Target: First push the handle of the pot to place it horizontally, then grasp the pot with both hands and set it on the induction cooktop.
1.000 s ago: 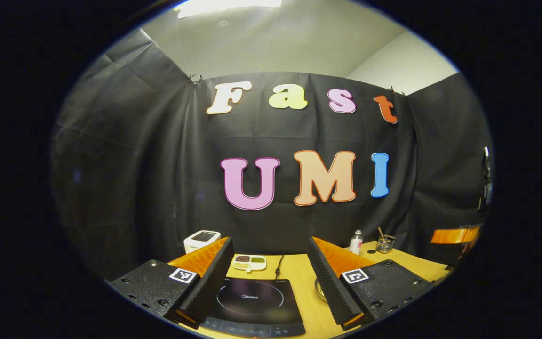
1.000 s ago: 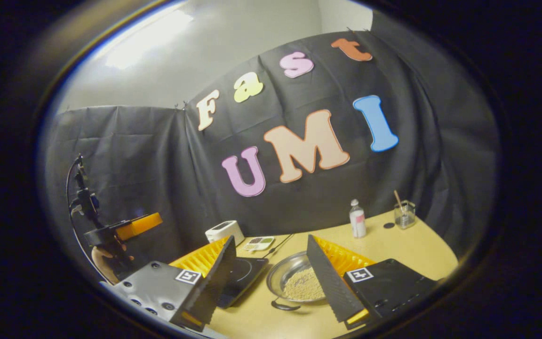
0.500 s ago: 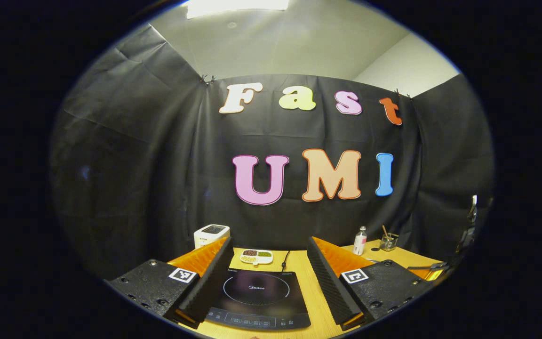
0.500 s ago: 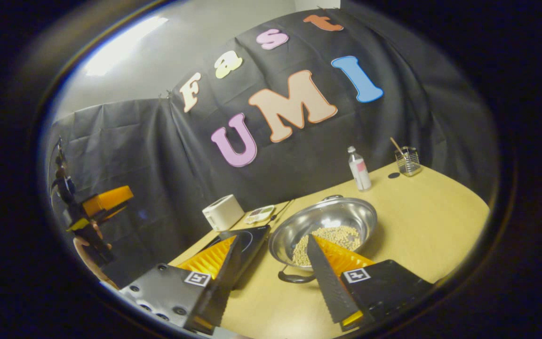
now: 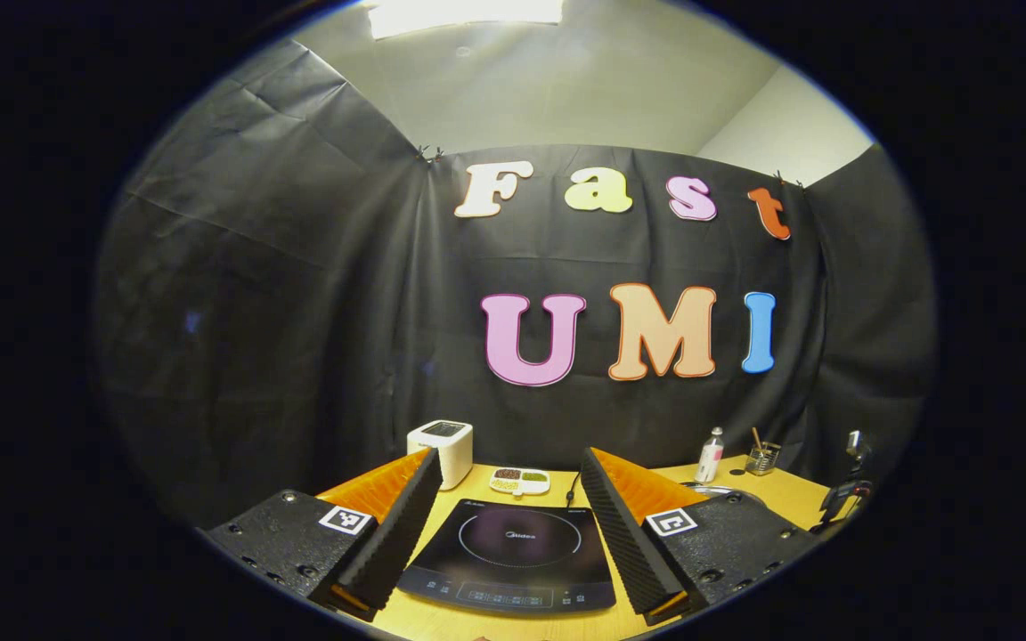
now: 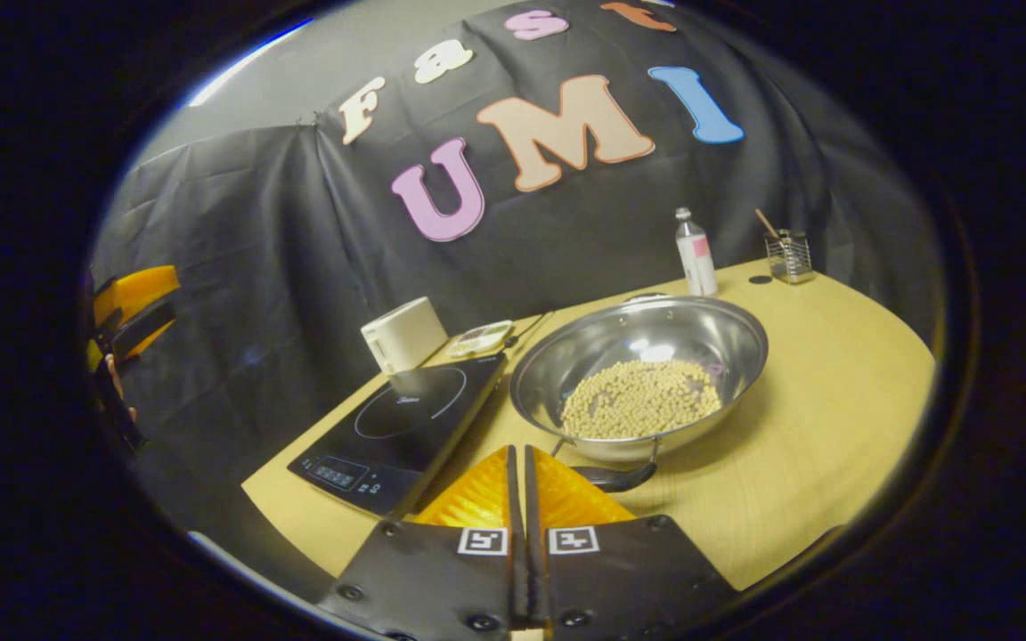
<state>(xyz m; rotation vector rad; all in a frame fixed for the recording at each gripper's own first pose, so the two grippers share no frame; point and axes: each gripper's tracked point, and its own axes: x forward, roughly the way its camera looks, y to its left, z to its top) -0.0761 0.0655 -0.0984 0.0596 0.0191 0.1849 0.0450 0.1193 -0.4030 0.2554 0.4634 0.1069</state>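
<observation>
The right gripper (image 6: pixel 518 472) has its two fingers pressed together on nothing, just short of the pot's near handle (image 6: pixel 615 478), with the steel pot (image 6: pixel 638 369) of pale beans standing on the table (image 6: pixel 816 401) just beyond. The left gripper (image 5: pixel 506 512) is held wide apart and empty above the table; the induction cooktop (image 5: pixel 513 556) lies between its fingers, and to the left of the right gripper's tips.

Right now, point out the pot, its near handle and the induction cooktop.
pot (image 6: pixel 606 343): right gripper view, on the bare steel inner wall above the beans.
near handle (image 6: pixel 615 478): right gripper view, on the dark loop below the rim.
induction cooktop (image 6: pixel 406 414): right gripper view, on the glass top.
</observation>
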